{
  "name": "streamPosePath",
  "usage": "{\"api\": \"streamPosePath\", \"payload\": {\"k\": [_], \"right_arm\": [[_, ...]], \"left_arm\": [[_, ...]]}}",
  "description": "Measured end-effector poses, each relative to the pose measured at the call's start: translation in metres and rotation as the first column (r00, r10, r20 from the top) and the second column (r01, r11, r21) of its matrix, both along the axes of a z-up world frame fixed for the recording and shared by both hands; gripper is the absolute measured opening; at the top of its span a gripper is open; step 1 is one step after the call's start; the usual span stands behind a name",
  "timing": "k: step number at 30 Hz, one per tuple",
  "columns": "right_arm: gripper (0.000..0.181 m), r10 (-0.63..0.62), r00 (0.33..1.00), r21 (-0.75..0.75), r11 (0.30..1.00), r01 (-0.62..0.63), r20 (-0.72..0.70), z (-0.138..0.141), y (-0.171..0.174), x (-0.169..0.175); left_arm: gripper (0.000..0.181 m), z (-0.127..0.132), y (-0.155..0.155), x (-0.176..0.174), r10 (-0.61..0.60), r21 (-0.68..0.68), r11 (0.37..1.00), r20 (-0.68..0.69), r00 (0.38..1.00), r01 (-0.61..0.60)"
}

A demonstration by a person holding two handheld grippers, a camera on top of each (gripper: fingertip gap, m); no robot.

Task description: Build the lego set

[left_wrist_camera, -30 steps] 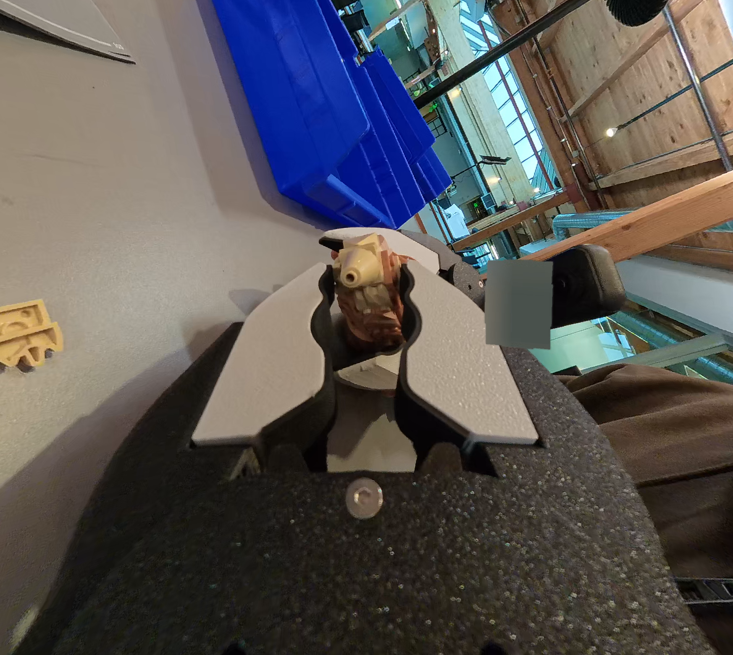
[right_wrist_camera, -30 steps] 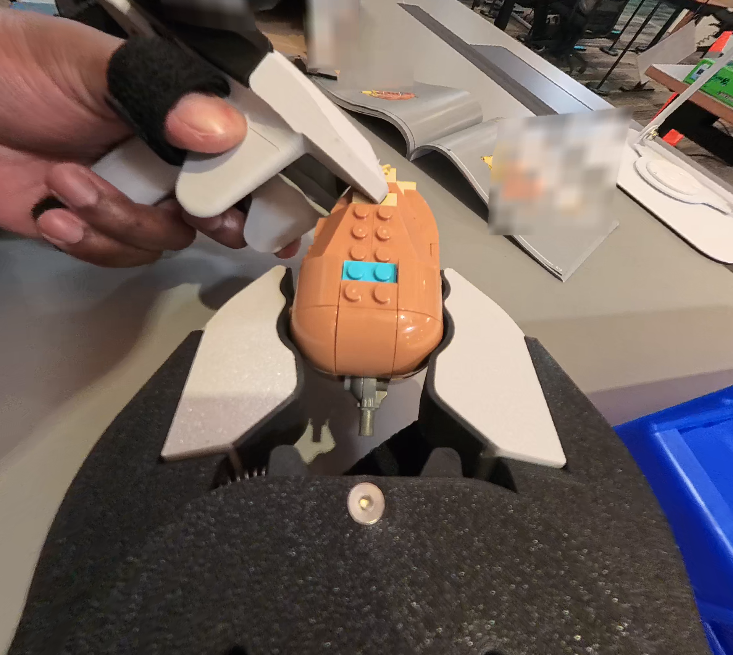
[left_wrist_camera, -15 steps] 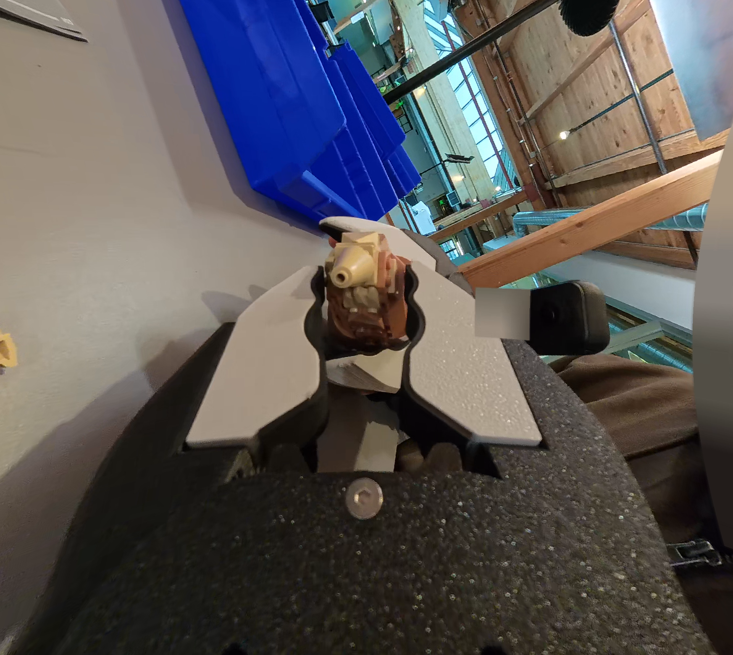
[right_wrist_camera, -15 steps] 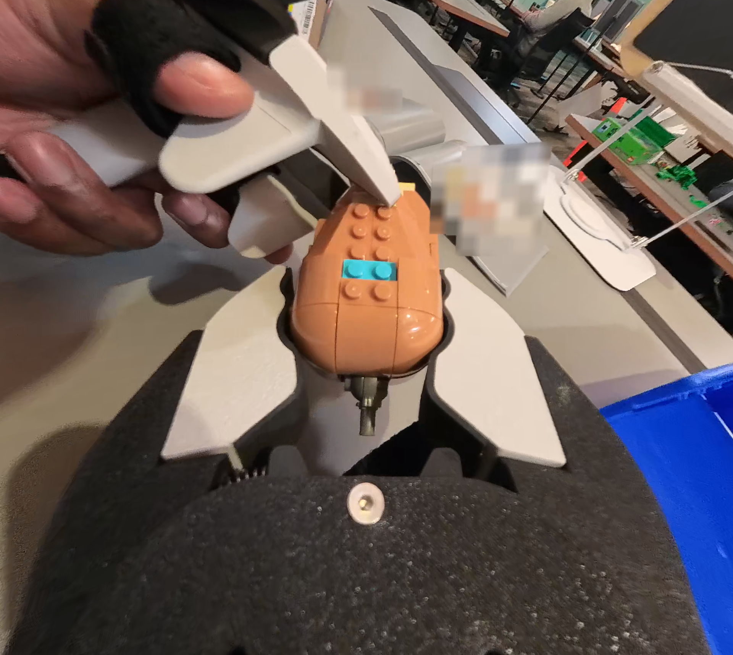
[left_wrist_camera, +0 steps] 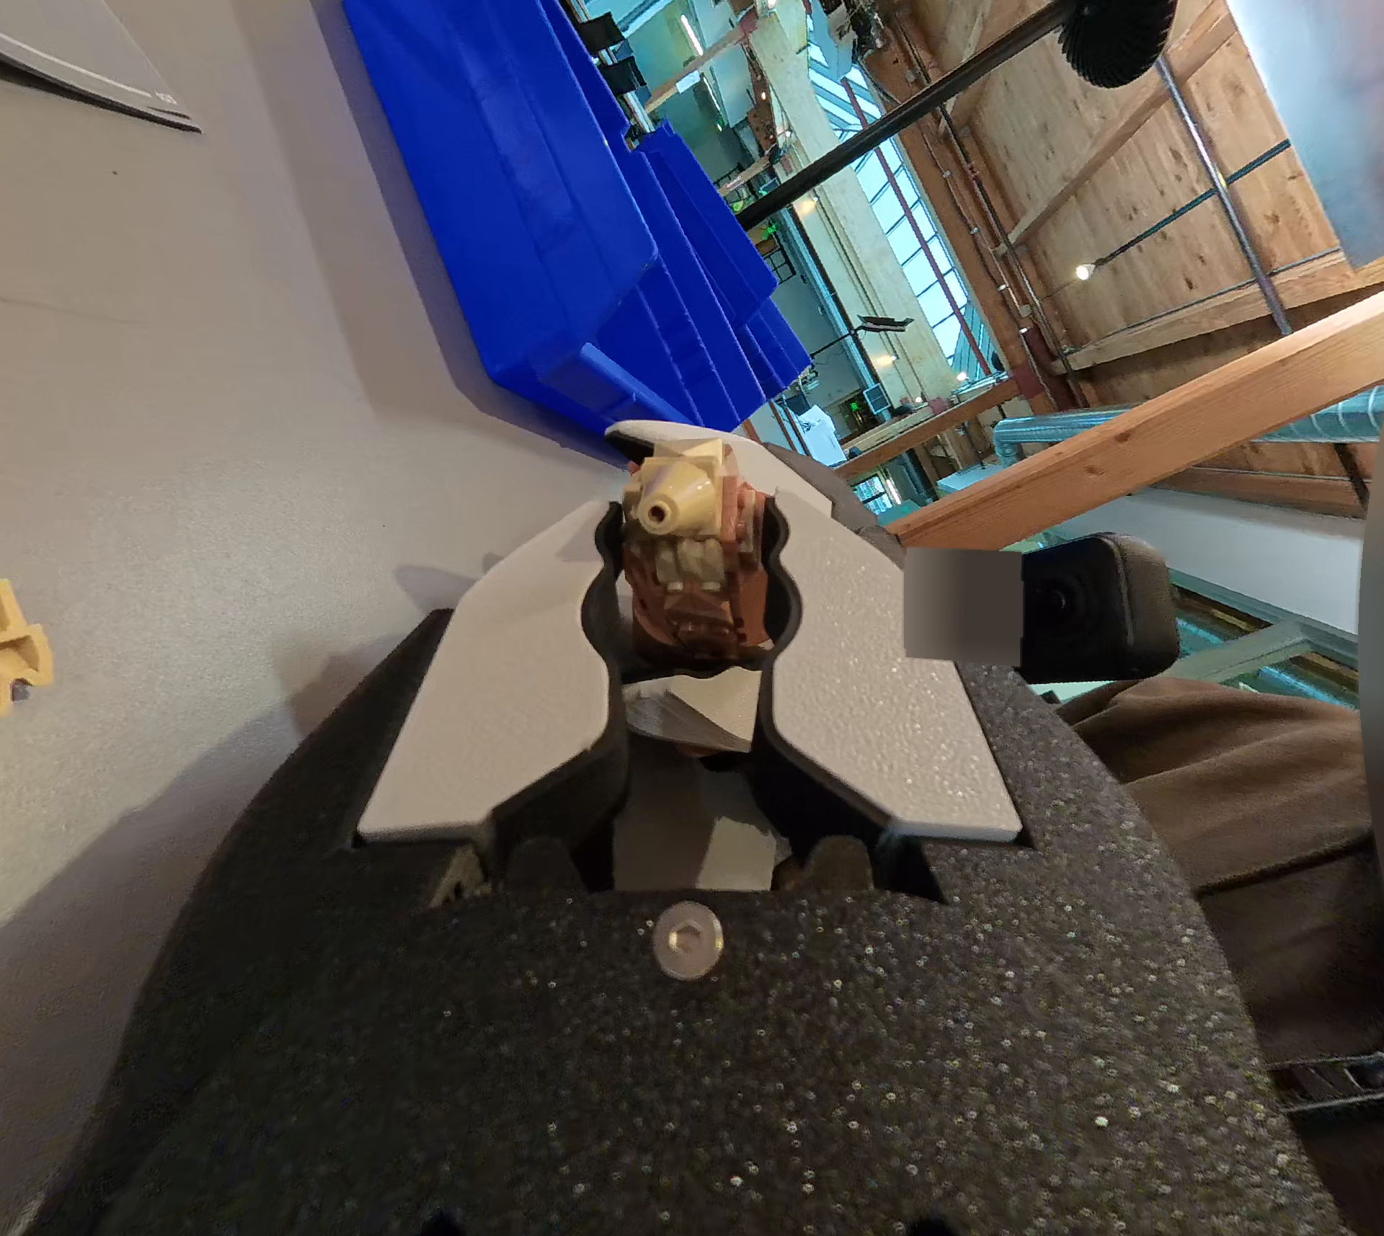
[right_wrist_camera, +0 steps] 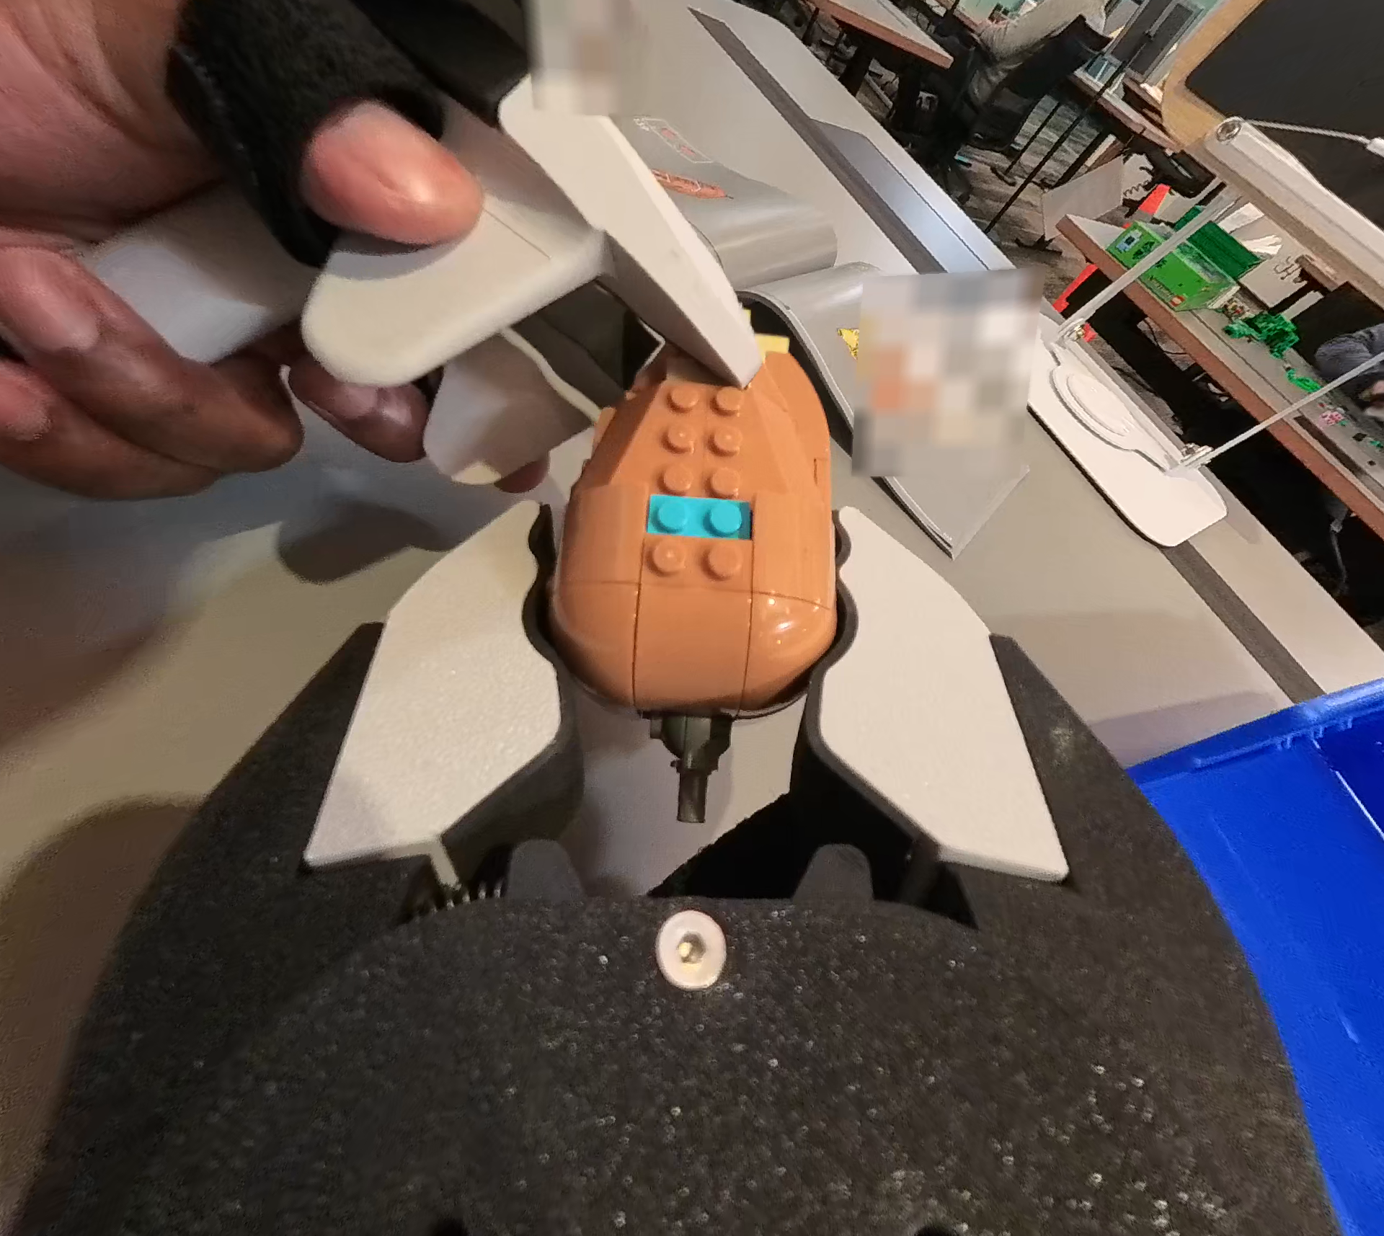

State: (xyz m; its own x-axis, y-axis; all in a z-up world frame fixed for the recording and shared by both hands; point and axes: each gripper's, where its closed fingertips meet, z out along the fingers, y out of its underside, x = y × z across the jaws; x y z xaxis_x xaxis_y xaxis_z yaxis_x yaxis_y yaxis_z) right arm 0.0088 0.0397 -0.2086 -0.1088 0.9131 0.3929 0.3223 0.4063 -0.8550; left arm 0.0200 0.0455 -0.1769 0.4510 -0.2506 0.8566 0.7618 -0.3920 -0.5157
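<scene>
My right gripper (right_wrist_camera: 693,593) is shut on a rounded orange-brown lego body (right_wrist_camera: 696,556) with a teal plate on top and a dark peg below. In the right wrist view the left gripper (right_wrist_camera: 719,354), held by a hand (right_wrist_camera: 112,212), comes in from the upper left; its fingertips meet the far end of the body. In the left wrist view my left gripper (left_wrist_camera: 693,571) is shut on the same model's brown end (left_wrist_camera: 693,593), which has a tan cone (left_wrist_camera: 670,507). The right gripper's grey finger (left_wrist_camera: 696,444) shows just beyond.
Blue bins (left_wrist_camera: 517,167) line the grey table (left_wrist_camera: 187,339); one bin corner (right_wrist_camera: 1273,900) sits at my right. A tan lego piece (left_wrist_camera: 19,646) lies on the table at the left edge. An open instruction booklet (right_wrist_camera: 809,256) lies behind the model.
Both grippers keep their grip on the model. The views have shifted slightly as the held model tilts and turns; the tan piece on the table slid out of view and back to the left edge.
</scene>
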Motion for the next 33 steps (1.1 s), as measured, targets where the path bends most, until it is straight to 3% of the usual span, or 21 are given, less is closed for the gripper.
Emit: {"api": "streamPosePath", "payload": {"k": [11,16,24,33], "right_arm": [[0.069,0.028,0.999,-0.077,0.997,-0.026,0.021,-0.003,-0.002,-0.001],[0.069,0.027,1.000,-0.101,0.995,-0.026,0.011,-0.001,0.000,-0.001],[0.069,0.002,1.000,0.017,1.000,-0.002,0.021,-0.002,0.000,-0.002],[0.069,-0.011,1.000,0.040,0.999,0.011,0.012,0.000,0.000,-0.001]], "left_arm": [[0.034,-0.001,-0.002,-0.003,-0.017,0.000,1.000,-0.007,1.000,0.017],[0.042,-0.003,-0.004,-0.013,0.008,-0.014,1.000,0.004,1.000,-0.008],[0.034,-0.004,-0.005,-0.009,-0.009,-0.011,1.000,0.001,1.000,0.009],[0.033,-0.002,-0.007,-0.008,0.020,0.020,1.000,-0.055,0.998,-0.019]]}}
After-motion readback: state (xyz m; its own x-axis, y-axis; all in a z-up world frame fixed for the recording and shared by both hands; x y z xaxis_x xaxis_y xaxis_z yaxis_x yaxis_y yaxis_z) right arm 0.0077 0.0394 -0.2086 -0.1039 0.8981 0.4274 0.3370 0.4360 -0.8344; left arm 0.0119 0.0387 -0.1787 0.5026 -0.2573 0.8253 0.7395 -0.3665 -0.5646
